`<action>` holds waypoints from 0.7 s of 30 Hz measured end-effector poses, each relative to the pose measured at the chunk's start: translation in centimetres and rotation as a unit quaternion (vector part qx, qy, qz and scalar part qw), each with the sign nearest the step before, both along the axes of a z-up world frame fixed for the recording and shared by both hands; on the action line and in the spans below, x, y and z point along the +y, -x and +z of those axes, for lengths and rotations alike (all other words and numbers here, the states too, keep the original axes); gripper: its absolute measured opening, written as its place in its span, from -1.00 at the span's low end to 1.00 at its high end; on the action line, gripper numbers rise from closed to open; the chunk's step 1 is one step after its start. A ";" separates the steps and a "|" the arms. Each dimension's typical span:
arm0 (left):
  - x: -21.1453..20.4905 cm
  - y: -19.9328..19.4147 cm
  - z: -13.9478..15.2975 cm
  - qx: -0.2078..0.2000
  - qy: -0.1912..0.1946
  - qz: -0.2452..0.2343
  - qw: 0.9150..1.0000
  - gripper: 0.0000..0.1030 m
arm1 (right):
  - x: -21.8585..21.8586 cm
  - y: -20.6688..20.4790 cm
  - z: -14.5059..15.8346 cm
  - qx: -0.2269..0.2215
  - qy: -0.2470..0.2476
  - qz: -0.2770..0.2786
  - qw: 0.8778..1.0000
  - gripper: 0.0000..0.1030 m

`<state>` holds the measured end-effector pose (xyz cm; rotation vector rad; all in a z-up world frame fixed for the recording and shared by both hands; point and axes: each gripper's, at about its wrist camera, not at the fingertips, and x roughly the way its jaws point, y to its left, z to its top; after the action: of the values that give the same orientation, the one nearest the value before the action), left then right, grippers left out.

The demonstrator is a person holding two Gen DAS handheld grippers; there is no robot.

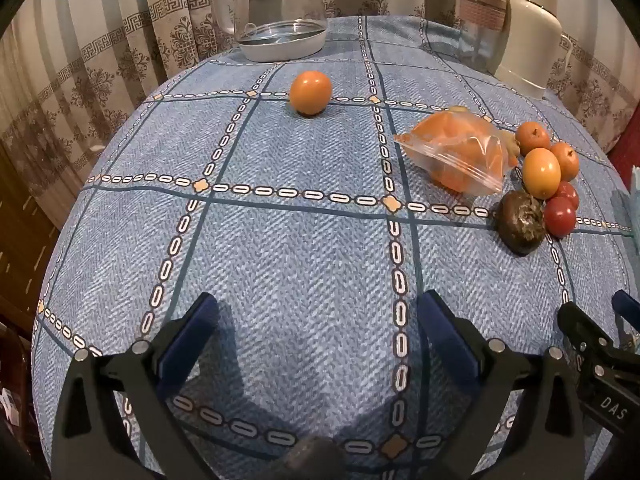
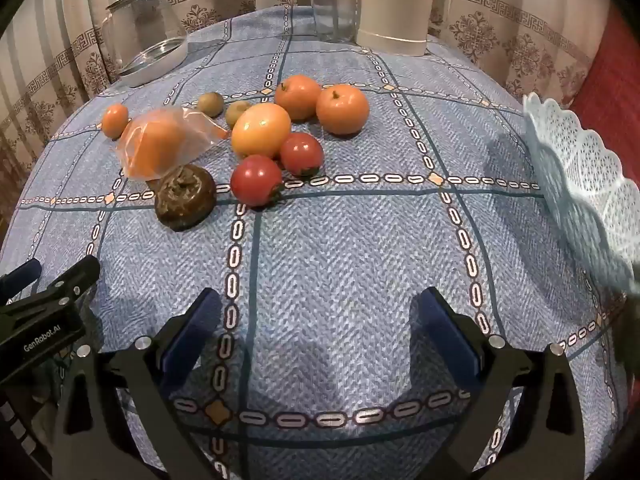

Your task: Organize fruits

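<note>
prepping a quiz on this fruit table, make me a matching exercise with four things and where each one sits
Things:
1. lone orange fruit
2. lace basket
3. dark wrinkled fruit
4. glass jug

Places:
A. far edge of the table, by the curtain
B. right edge of the table, apart from the fruit
C. alone on the cloth, left of the plastic bag
D. in front of the plastic bag, beside a red tomato

Pairs: 1-C, 2-B, 3-D, 4-A
</note>
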<state>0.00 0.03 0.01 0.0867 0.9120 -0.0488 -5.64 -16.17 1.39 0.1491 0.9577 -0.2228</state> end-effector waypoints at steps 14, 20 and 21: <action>0.0 0.0 0.0 0.000 -0.003 0.000 1.000 0.91 | 0.0 0.0 0.0 -0.002 -0.003 0.000 1.000 0.96; 0.0 0.0 0.0 0.000 -0.002 0.000 1.000 0.91 | 0.0 0.0 0.0 -0.002 -0.003 0.000 1.000 0.96; 0.0 0.0 0.0 0.000 -0.002 0.000 1.000 0.91 | 0.0 0.0 0.0 -0.002 -0.003 0.000 1.000 0.96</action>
<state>0.00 0.00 0.00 0.0906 0.9122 -0.0470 -5.67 -16.19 1.40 0.1558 0.9547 -0.2196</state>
